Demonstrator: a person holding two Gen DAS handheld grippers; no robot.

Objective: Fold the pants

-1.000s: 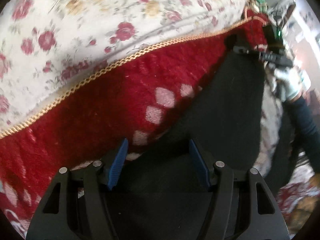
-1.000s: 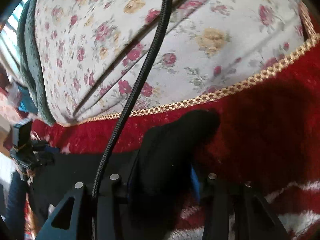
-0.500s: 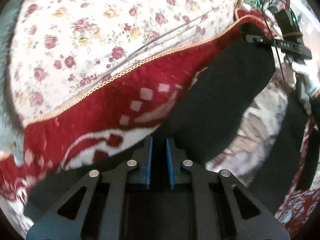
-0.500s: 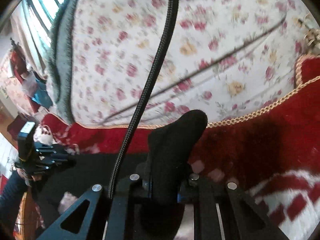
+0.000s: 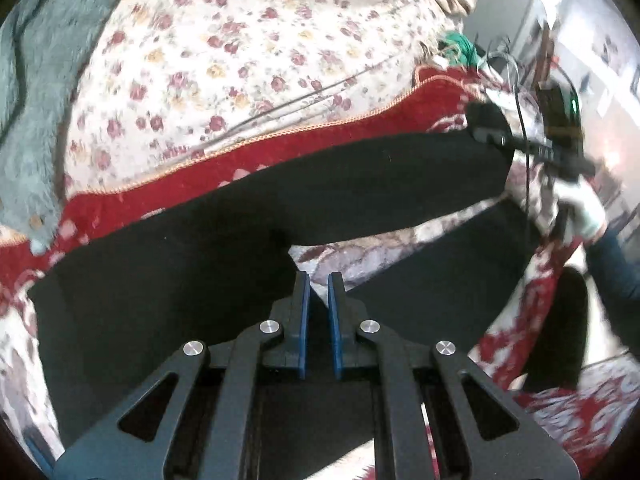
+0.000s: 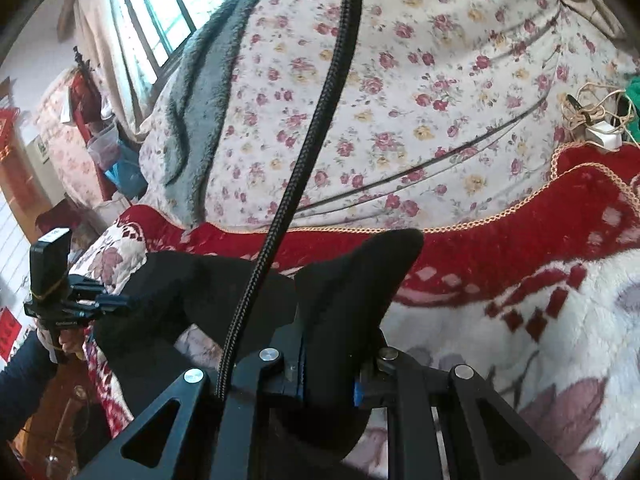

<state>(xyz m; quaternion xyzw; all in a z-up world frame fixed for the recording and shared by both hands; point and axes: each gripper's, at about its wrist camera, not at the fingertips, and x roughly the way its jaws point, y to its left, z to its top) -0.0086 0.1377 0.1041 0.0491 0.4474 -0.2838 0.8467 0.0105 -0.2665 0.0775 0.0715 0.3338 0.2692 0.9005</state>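
Both grippers' fingers pinch black pants, cloth lifted off the bed.
Left gripper (image 5: 318, 292) jaws nearly together, just closed on a thin fold. Right gripper (image 6: 328, 364) clamps a thick bunch that pokes out toward 1 o'clock. Pants (image 5: 340, 192) stretch between them over the red blanket (image 5: 360, 136); floral sheet (image 5: 260, 40) at 12 o'clock.
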